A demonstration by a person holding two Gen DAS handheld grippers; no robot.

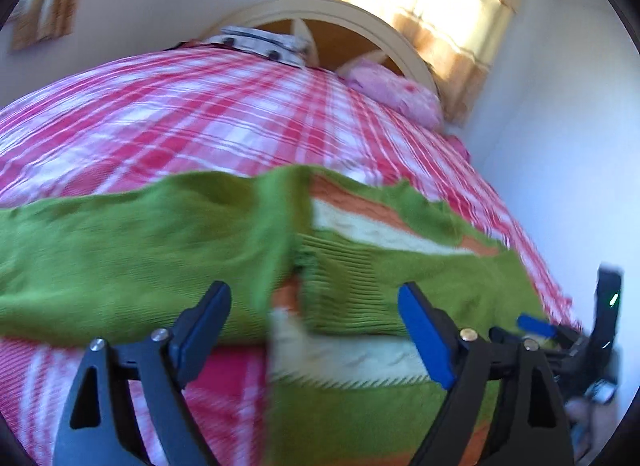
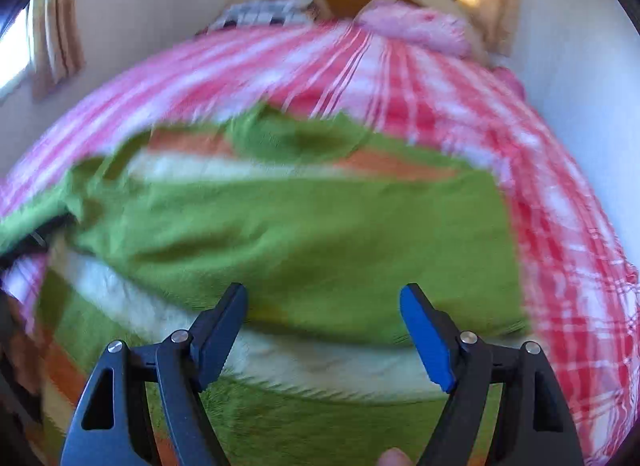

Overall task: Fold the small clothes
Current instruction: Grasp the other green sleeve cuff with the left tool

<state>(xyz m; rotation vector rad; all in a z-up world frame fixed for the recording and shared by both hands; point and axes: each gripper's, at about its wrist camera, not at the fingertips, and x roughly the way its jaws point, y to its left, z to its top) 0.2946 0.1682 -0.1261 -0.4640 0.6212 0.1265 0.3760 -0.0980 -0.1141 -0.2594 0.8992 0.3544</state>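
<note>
Green knit sweater (image 1: 132, 242) with orange and cream stripes lies spread on the bed's pink plaid cover (image 1: 192, 113). My left tool (image 1: 314, 306) and right tool (image 2: 322, 306) both stand apart above it, gripping nothing. Frames blurred.

A lime-green knitted sweater (image 1: 152, 234) with orange and cream stripes lies on a bed's pink, red and white plaid cover (image 1: 180, 113), beyond which sit a pale pink patterned pillow (image 1: 396, 91) and a cream-rimmed orange headboard (image 1: 340, 31).
</note>
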